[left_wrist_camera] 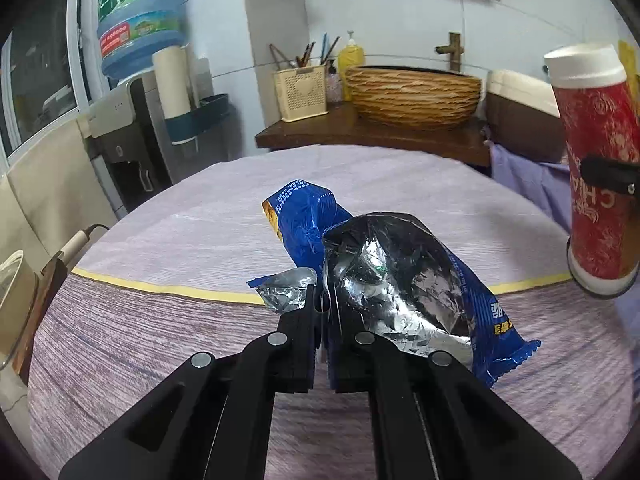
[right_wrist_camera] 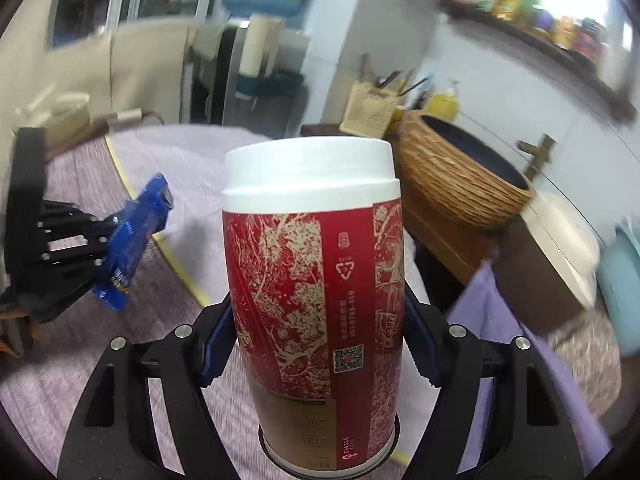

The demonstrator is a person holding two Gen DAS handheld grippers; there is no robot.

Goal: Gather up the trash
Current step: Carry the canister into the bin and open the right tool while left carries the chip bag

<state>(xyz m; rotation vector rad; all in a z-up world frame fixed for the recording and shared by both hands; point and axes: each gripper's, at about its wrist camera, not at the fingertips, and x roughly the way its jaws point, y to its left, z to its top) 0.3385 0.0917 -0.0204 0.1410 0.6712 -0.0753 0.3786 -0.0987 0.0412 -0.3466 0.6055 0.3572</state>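
Observation:
My left gripper (left_wrist_camera: 322,300) is shut on a crumpled blue snack wrapper (left_wrist_camera: 400,280) with a silver foil inside, held above the purple tablecloth (left_wrist_camera: 160,240). The right wrist view shows that wrapper (right_wrist_camera: 128,240) at the left, sticking out of the left gripper (right_wrist_camera: 68,248). My right gripper (right_wrist_camera: 316,328) is shut on a tall red paper cup (right_wrist_camera: 312,280) with a white lid, its blue pads pressing both sides. The cup stands roughly upright and is lifted off the table. In the left wrist view the cup (left_wrist_camera: 596,168) hangs at the right edge.
A woven basket (left_wrist_camera: 412,96), a cream utensil holder (left_wrist_camera: 300,92) and a yellow soap bottle (left_wrist_camera: 350,56) stand on a wooden counter behind the table. A brown pot with a white lid (left_wrist_camera: 520,120) is at the right. A water dispenser (left_wrist_camera: 136,20) stands at the back left.

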